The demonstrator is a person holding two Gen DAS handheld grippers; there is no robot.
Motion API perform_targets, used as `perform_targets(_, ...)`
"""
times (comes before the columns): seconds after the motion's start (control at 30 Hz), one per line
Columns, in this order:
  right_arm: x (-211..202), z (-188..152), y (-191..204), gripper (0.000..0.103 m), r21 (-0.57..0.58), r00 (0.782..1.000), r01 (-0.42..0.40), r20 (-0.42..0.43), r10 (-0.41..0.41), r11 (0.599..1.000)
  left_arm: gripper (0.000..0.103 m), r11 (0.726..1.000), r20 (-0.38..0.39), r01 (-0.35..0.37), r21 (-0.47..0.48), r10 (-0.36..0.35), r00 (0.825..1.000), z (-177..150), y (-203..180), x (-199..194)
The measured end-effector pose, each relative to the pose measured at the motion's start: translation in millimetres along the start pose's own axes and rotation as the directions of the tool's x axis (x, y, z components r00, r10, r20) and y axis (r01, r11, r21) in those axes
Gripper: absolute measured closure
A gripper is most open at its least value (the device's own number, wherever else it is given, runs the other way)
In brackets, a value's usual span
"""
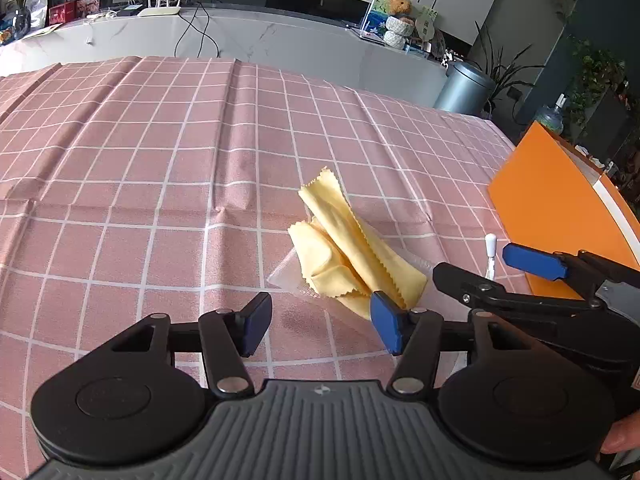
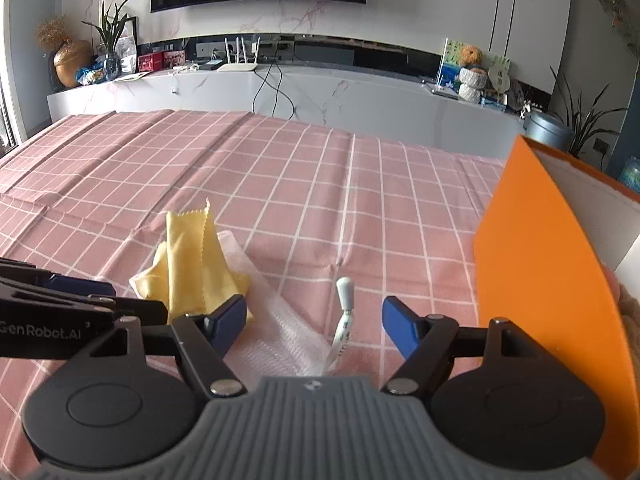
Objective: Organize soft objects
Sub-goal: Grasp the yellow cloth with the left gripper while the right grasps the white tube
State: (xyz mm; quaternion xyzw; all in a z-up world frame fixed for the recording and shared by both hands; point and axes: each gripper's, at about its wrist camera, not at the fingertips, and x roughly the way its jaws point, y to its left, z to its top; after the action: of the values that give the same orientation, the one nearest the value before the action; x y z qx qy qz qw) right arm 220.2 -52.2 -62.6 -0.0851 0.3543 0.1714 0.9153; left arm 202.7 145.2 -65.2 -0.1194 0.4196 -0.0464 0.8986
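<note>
Closest to the left wrist camera is the left gripper [image 1: 320, 322], its grey ribbed body filling the bottom of the view and its two blue-padded fingers spread apart with nothing between them. It points down at a pink checked tablecloth [image 1: 140, 200]. The right-hand pad sits at the near corner of a yellow cloth [image 1: 352, 248]; whether it touches that corner cannot be told.

The right gripper [image 2: 314, 322] is just beside it, also open and empty. Between its fingers, lower down on the table, lie a clear plastic bag [image 2: 280, 336] and a thin white stick with a rounded cap [image 2: 344, 308]. The pads press on neither.

The yellow cloth lies crumpled near the middle of the table, partly on top of the clear bag. It is thin, pale yellow, with zigzag-cut edges, loosely folded over itself in several layers, one long flap pointing away from the cameras. It looks light and floppy and would likely sag or unfold when lifted.

An orange box [image 2: 540, 280] stands open at the right edge of the table, near the right gripper.

The step in hand appears to be the approach to the cloth, with no grasp made yet. The next move probably calls for lowering one gripper onto a bunched fold and closing firmly, pinching the cloth without catching the bag beneath.
</note>
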Motion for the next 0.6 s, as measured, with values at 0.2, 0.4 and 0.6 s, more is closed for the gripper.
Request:
perform_targets(0.2,13,-4,-8,0.030,0.071,0.998,-0.039,-0.054,0.043,0.997,0.038,1.000,0.022,0.011,-0.017,-0.011,1.000,2,0,-1)
perform_targets(0.4,18,-7,-9,0.041,0.068,0.996,-0.046,-0.076,0.051,0.997,0.026,0.996,0.076,0.086,0.014,-0.087,0.993,14,-13,3)
perform_targets(0.6,17,-10,-5,0.048,0.042,0.995,-0.053,-0.083,0.056,0.998,0.027,0.998,0.059,0.046,0.054,-0.049,0.997,11,-24,27)
